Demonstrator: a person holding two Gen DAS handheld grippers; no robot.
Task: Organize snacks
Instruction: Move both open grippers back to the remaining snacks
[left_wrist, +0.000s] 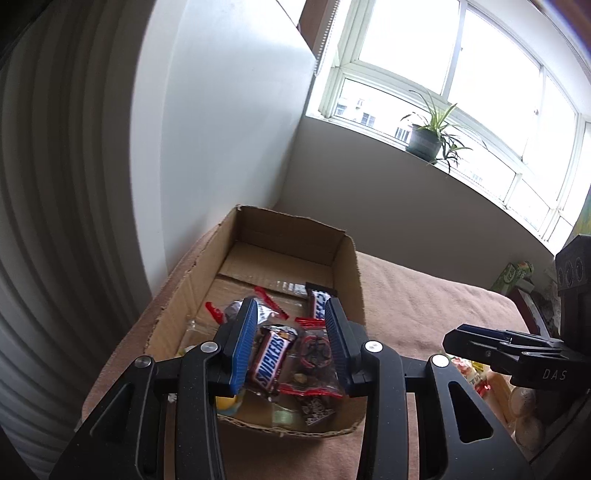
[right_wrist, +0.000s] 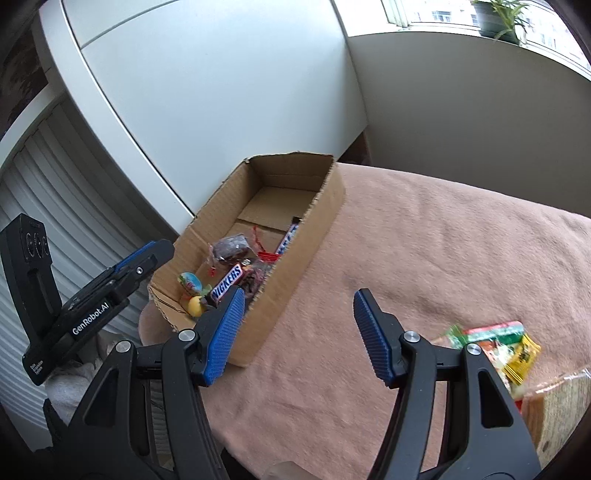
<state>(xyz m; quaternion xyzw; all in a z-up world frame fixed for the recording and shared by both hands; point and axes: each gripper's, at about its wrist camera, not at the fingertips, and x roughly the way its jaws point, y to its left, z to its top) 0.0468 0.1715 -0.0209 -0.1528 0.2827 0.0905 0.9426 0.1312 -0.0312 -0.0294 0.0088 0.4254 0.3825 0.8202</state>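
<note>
An open cardboard box (left_wrist: 349, 266) (right_wrist: 299, 266) lies on a pink blanket (right_wrist: 443, 240). Inside it are a Snickers bar (left_wrist: 271, 360) (right_wrist: 227, 282), a blue-and-white bar (left_wrist: 318, 303) (right_wrist: 288, 238), a clear packet with red seals (left_wrist: 314, 354), a yellow candy (right_wrist: 195, 306) and a dark wrapped snack (right_wrist: 231, 247). My left gripper (left_wrist: 291, 306) (right_wrist: 155, 253) hovers over the box's near end with its jaws apart; the snacks lie below them, not held. My right gripper (right_wrist: 299, 295) (left_wrist: 465, 338) stands open over bare blanket to the right of the box, holding nothing.
Several loose snacks in green, red and yellow wrappers (right_wrist: 502, 339) (left_wrist: 476, 373) lie on the blanket at the right. A white cabinet (right_wrist: 221, 92) stands behind the box. A potted plant (left_wrist: 424, 138) sits on the windowsill beyond.
</note>
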